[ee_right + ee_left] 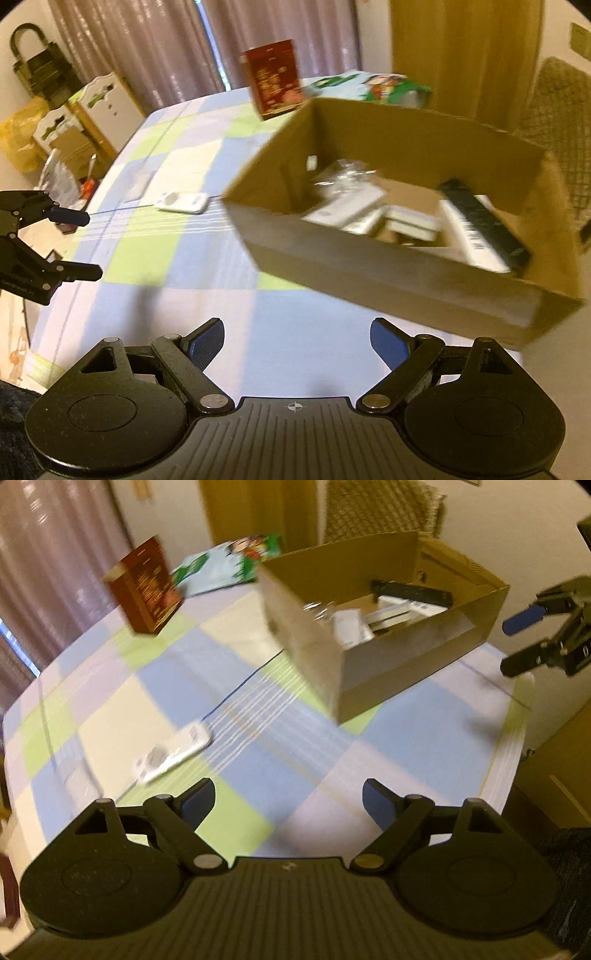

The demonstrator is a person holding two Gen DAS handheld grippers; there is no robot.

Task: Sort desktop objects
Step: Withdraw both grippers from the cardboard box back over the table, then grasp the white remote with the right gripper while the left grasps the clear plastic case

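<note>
Both grippers, left gripper [289, 797] and right gripper [297, 338], wide apart, empty.

An open cardboard box [388, 273] sits on the checked tablecloth, holding a black remote [480, 218] laid on white boxes [410, 221] and a crumpled clear wrapper [343, 175]. A white remote [173, 751] lies flat on the cloth, apart from the box's near corner.
</note>
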